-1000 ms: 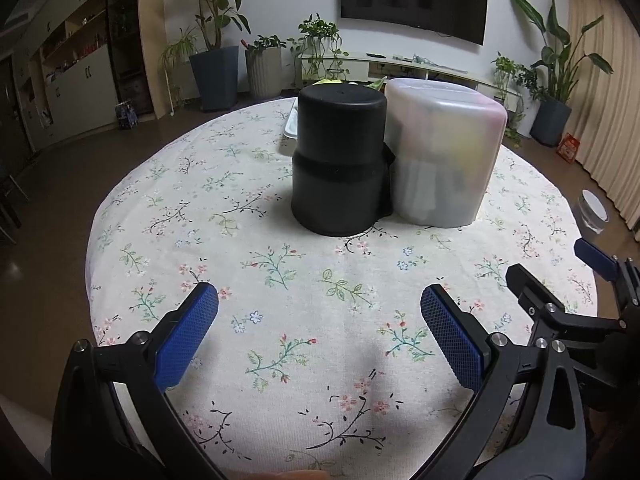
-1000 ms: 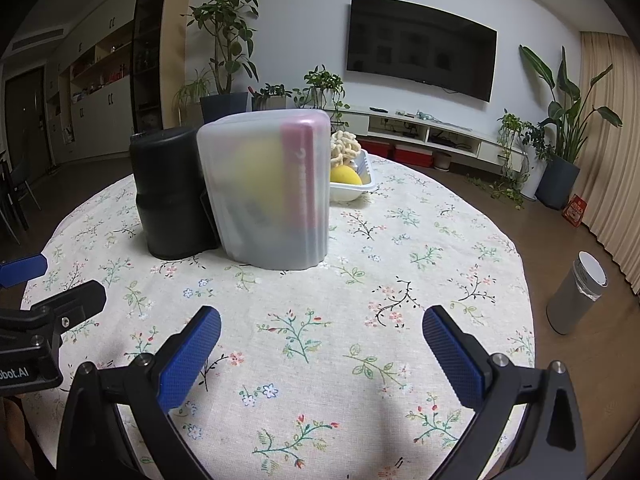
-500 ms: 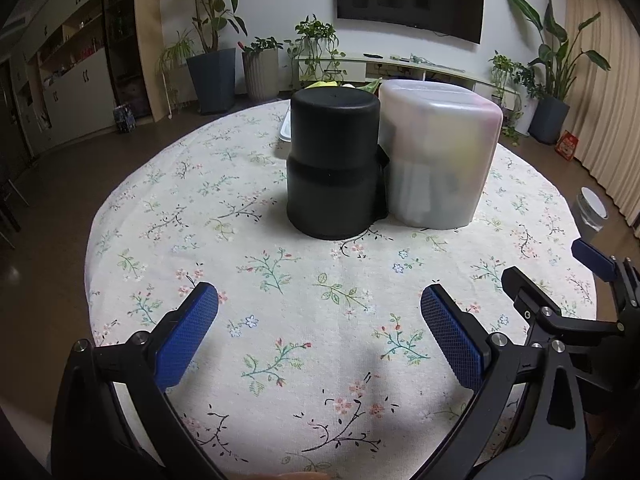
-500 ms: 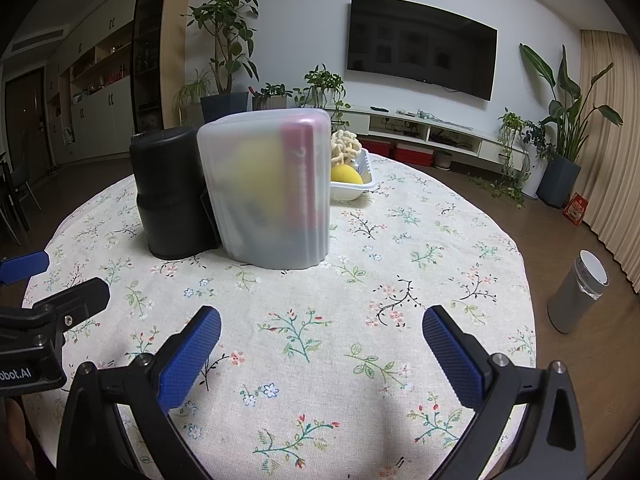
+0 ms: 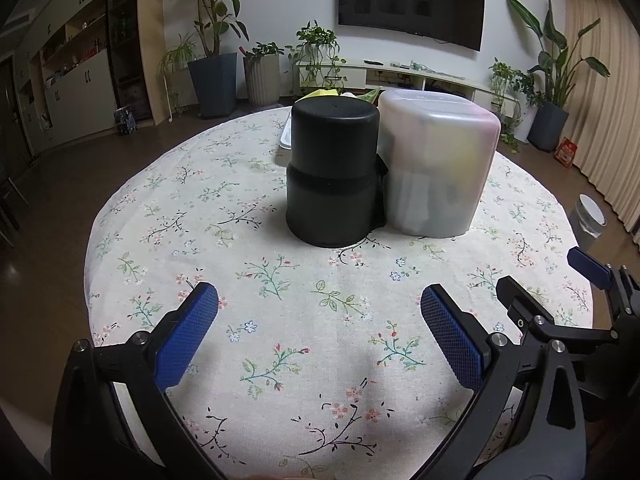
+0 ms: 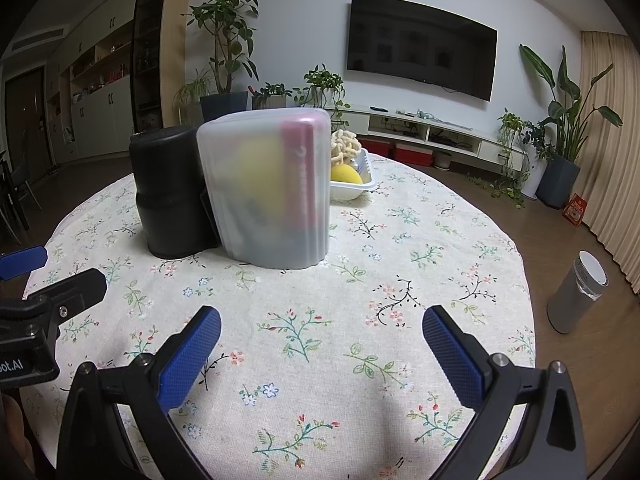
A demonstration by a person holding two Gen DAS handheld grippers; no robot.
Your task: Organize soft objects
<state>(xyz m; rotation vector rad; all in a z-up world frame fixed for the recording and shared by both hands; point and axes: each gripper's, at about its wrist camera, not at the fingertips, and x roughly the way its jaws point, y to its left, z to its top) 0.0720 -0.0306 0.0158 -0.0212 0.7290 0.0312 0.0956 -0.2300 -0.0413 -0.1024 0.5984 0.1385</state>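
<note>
Both grippers hovered low over the surface [image 5: 304, 312], the left gripper [image 5: 319, 330] and right gripper [image 6: 321, 342] with jaws wide apart and empty. A careless reach could likely topple the black tub [image 5: 334, 172] or the frosted bin [image 6: 268, 188], which stood touching. The bin held blurred yellow and pink items; behind it, a white tray [image 6: 356, 188] held a yellow piece and a beige knobbly one.

"ot.AI" on left hand-held gripper [image 6: 52, 280]
</note>
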